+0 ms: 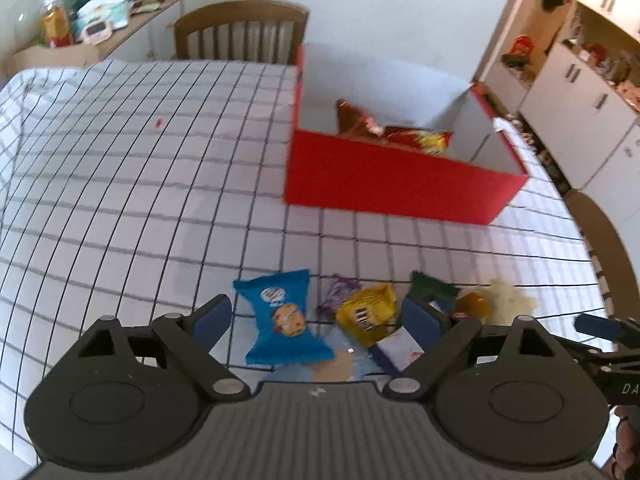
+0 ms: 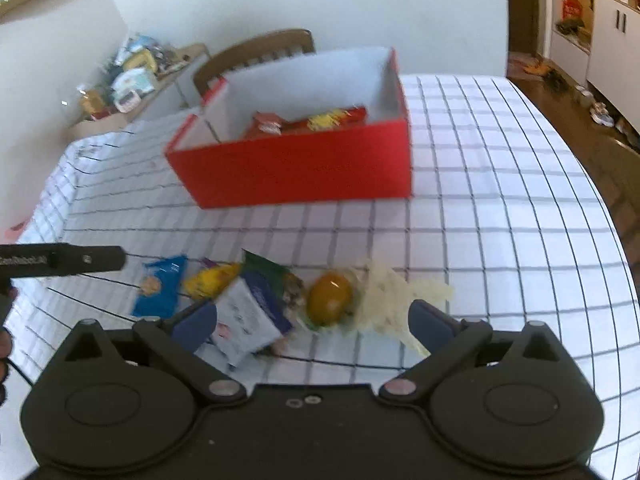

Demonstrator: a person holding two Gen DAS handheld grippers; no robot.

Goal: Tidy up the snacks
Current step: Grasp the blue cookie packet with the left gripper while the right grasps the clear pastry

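A row of snacks lies on the checked tablecloth near the front edge. My left gripper is open above the blue cookie packet and the yellow candy packet, with no pad pressing on either. My right gripper is open too, over a white-and-blue packet and an amber egg-shaped sweet in a crinkly white wrapper. A dark green packet lies behind them. The red box stands farther back with red and yellow snack packs inside.
A wooden chair stands behind the table, another at its right side. A cluttered shelf is at the back left and white cabinets at the right. The left gripper's black body reaches in beside the right gripper.
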